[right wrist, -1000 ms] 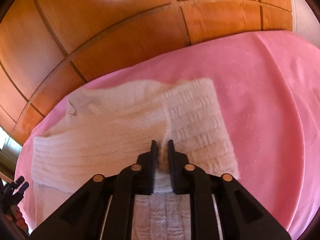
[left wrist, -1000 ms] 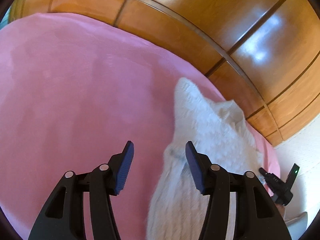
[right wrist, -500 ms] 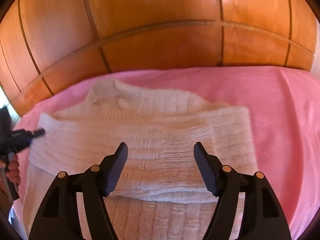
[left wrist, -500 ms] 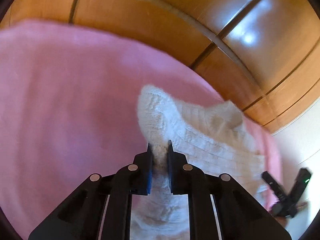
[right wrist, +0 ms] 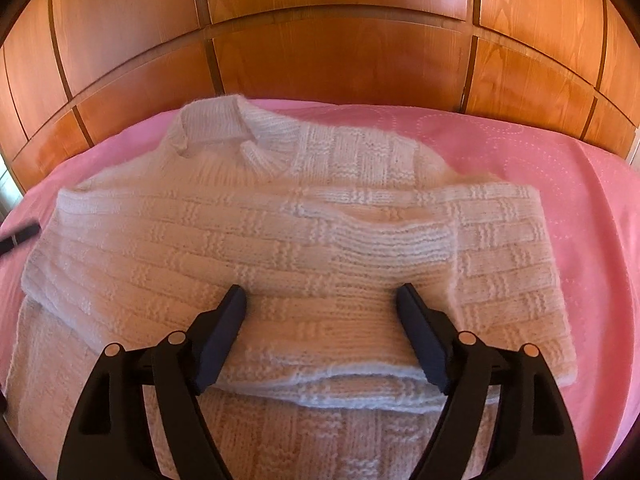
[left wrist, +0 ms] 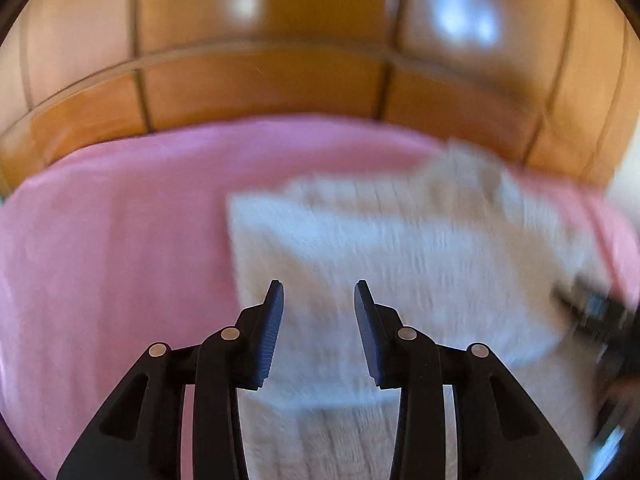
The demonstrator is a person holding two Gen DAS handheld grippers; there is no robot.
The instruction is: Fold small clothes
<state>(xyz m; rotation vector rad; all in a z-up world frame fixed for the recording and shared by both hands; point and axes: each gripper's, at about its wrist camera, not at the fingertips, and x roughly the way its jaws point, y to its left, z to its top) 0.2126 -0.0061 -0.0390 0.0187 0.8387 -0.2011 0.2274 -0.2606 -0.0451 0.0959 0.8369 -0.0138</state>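
A: Status of tongs?

B: Right tongs (right wrist: pixel 320 300) spread wide, just opened further, nothing pinched; knit visible between the jaws, not gripped. Left tongs (left wrist: pixel 319 296) partly spread, just reopened after pinching the knit half a second ago; view blurred.

A: Location of the white knitted sweater (right wrist: pixel 280 240)?

B: On the pink bedspread (right wrist: pixel 560 160), near its far edge by the wooden panelling (right wrist: pixel 320 60). Sleeve released and laid across the body. Likely one fold complete; lower hem still to fold up.
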